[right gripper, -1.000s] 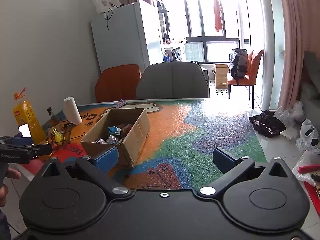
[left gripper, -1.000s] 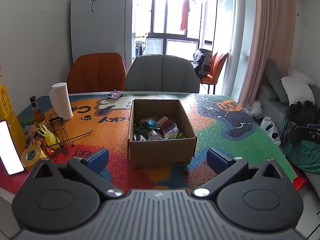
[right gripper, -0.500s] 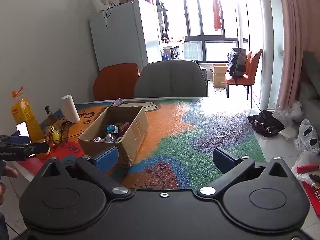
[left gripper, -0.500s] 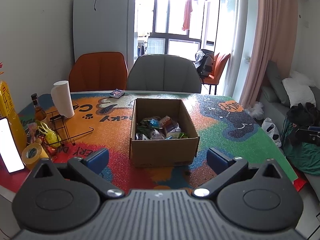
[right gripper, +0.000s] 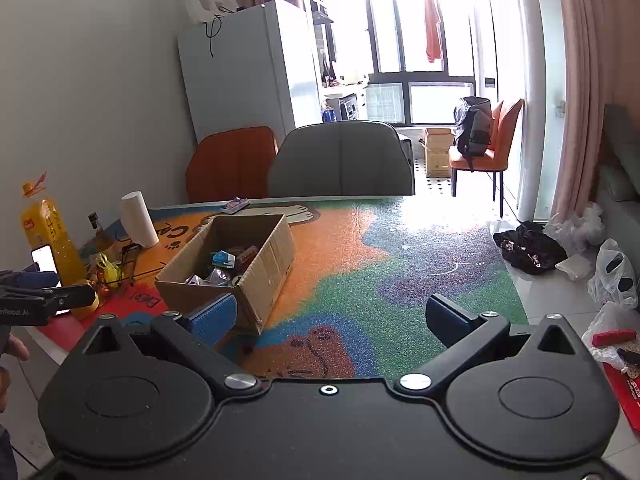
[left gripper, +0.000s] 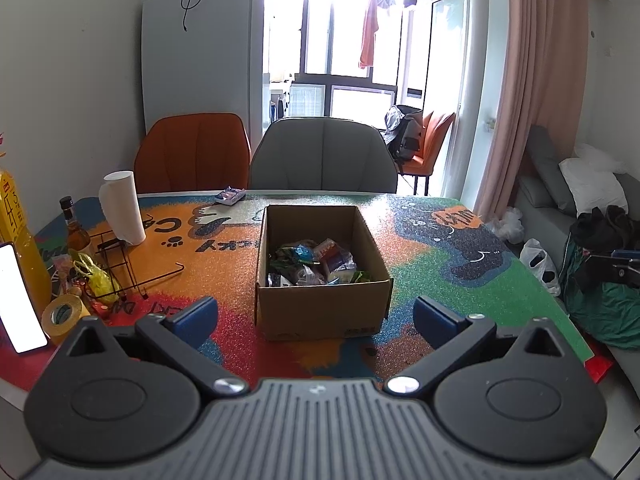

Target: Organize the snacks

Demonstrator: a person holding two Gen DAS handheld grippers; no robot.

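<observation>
An open cardboard box (left gripper: 320,312) stands in the middle of the colourful table (left gripper: 460,280) and holds several snack packets (left gripper: 316,260). My left gripper (left gripper: 316,316) is open and empty, held back from the box's near wall. In the right wrist view the box (right gripper: 264,272) lies to the left with the packets (right gripper: 224,264) inside. My right gripper (right gripper: 332,316) is open and empty above the table's near edge, to the right of the box. A small packet (left gripper: 230,196) lies at the table's far edge.
At the left stand a paper towel roll (left gripper: 122,208), a dark bottle (left gripper: 74,224), a black wire rack (left gripper: 120,264), a yellow tape roll (left gripper: 64,316), a lit phone (left gripper: 18,300) and a yellow oil bottle (right gripper: 52,236). Two chairs (left gripper: 324,160) stand behind the table.
Both grippers have drawn back slightly from the table, so the box looks a little farther and shifts left in the right wrist view. Both stay open and empty.
</observation>
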